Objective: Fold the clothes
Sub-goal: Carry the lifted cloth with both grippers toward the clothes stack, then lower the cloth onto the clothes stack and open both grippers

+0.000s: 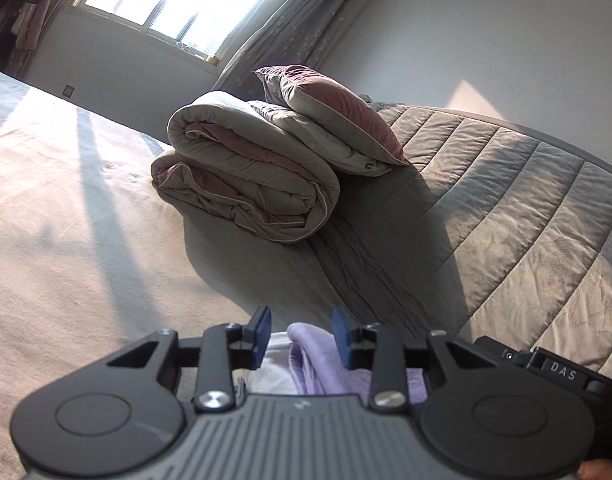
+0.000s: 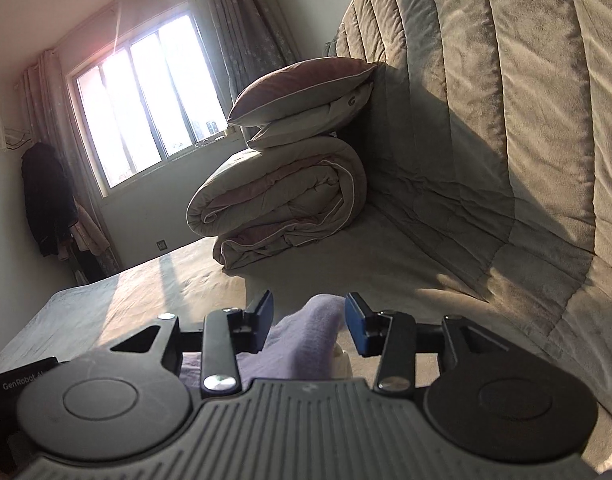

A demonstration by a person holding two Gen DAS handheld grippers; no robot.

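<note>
A lilac garment (image 1: pixel 318 356) with a white part beside it lies on the bed, bunched up right under my left gripper (image 1: pixel 301 334). The blue pads stand apart on either side of a raised fold without pinching it. In the right wrist view the same lilac cloth (image 2: pixel 301 340) rises between the open fingers of my right gripper (image 2: pixel 309 316), not clamped. Most of the garment is hidden below both gripper bodies.
A rolled grey-and-mauve duvet (image 1: pixel 241 184) with a pillow (image 1: pixel 330 112) on top sits ahead on the bed (image 1: pixel 65 208). A quilted grey headboard (image 1: pixel 526 200) rises to the right. A window (image 2: pixel 145 96) and curtains stand behind.
</note>
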